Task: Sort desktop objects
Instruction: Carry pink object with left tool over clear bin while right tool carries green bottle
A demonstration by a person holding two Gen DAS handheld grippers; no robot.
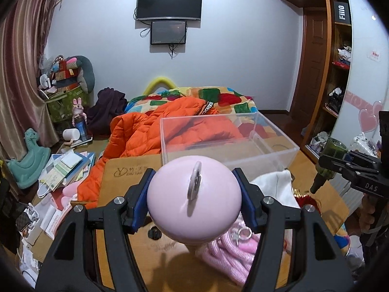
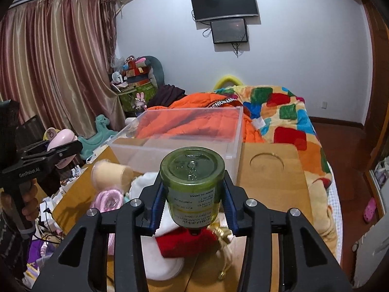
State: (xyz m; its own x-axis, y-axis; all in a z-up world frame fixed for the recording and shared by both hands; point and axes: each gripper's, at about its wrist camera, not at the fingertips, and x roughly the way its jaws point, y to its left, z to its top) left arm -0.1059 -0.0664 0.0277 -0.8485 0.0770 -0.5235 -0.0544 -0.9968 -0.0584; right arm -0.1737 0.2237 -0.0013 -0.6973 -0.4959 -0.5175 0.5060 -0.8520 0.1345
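My left gripper (image 1: 194,200) is shut on a round pink object (image 1: 194,200) with a metal ring on top, its blue pads pressed against both sides. It hangs above the wooden board (image 1: 131,168), in front of the clear plastic box (image 1: 228,138). My right gripper (image 2: 193,199) is shut on a green glass bottle (image 2: 193,185), bottom toward the camera, label upside down. The left wrist view also catches the bottle (image 1: 330,160) at far right in that gripper. The pink object (image 2: 62,141) in the left gripper shows at the right wrist view's left edge.
On the board lie a pink coiled hose (image 1: 231,248), a white and red cloth (image 2: 170,243), a beige cup (image 2: 111,172) on its side and gold trinkets (image 2: 223,233). The board has a round hole (image 2: 266,164). An orange jacket (image 1: 145,133) and bed lie behind.
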